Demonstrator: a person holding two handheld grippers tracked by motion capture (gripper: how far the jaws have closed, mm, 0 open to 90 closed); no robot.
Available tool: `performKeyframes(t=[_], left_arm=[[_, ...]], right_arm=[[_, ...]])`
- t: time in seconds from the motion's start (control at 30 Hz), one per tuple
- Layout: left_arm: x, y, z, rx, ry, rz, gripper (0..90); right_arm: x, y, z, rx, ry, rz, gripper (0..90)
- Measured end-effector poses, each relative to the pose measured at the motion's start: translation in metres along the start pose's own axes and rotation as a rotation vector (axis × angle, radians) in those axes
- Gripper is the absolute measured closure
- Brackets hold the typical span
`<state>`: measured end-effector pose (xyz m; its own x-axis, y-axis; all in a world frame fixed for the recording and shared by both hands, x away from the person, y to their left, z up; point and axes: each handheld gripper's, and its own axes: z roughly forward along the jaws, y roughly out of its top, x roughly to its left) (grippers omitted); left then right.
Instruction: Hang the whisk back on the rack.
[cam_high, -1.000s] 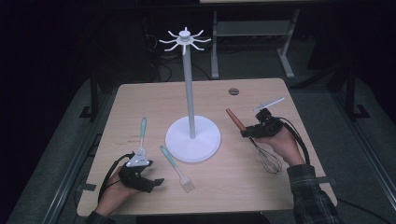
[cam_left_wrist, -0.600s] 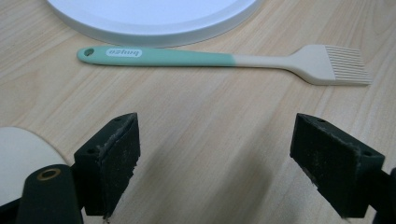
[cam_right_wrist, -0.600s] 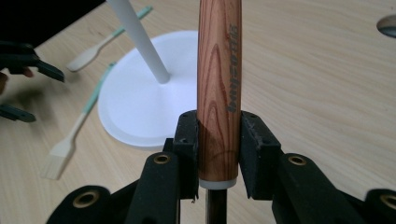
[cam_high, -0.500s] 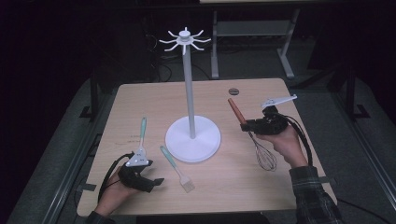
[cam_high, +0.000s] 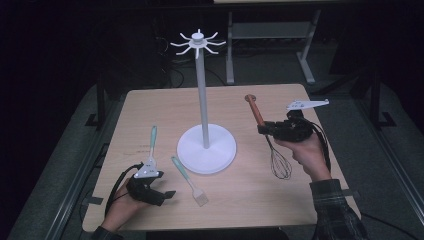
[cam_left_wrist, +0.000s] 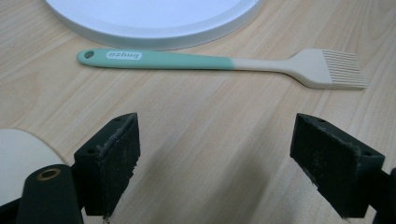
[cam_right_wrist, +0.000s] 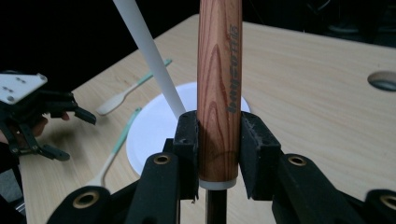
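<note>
Table (cam_high: 300, 100) lit from above; surroundings dark; gripper views sharp, shadows soft.

A wooden table (cam_high: 150, 107) on dark floor (cam_high: 55, 165) — metal frame legs (cam_high: 305, 62) behind.

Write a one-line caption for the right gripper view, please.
The right gripper clamps a whisk by its wooden handle, with the white stand behind it.

The right gripper (cam_high: 263, 128) has lifted the whisk (cam_high: 270, 142) off the table (cam_high: 310, 200) near its right edge, handle swinging upward
</note>
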<state>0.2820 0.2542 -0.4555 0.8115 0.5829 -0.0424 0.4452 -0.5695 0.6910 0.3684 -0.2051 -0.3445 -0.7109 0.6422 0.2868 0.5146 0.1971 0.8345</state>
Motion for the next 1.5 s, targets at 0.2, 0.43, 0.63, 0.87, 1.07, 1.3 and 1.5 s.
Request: performKeyframes(t=[0.2,0.43,0.63,0.87,1.07,1.3,1.5], left_arm=[[0.0,0.0,0.0,-0.004,0.003,0.0,15.7],[-0.001,0.0,0.0,-0.004,0.005,0.001,15.7],[-0.001,0.0,0.0,-0.001,0.006,0.0,15.7],[-0.001,0.0,-0.001,0.001,0.007,-0.003,15.7],[-0.001,0.0,-0.001,0.0,0.006,-0.001,15.7],[-0.001,0.0,-0.001,0.003,0.008,0.0,15.7],[-0.001,0.0,-0.001,0.0,0.007,-0.004,15.7]], right_arm=[[0.014,0.011,-0.008,-0.05,0.001,-0.028,70.7],[0.029,0.024,-0.018,-0.109,0.004,-0.058,70.7],[0.037,0.034,-0.019,-0.141,0.022,-0.076,70.6],[0.045,0.044,-0.02,-0.182,0.057,-0.084,70.6],[0.052,0.055,-0.02,-0.205,0.08,-0.099,70.6],[0.06,0.068,-0.021,-0.241,0.104,-0.123,70.6],[0.07,0.08,-0.022,-0.269,0.121,-0.148,70.6]])
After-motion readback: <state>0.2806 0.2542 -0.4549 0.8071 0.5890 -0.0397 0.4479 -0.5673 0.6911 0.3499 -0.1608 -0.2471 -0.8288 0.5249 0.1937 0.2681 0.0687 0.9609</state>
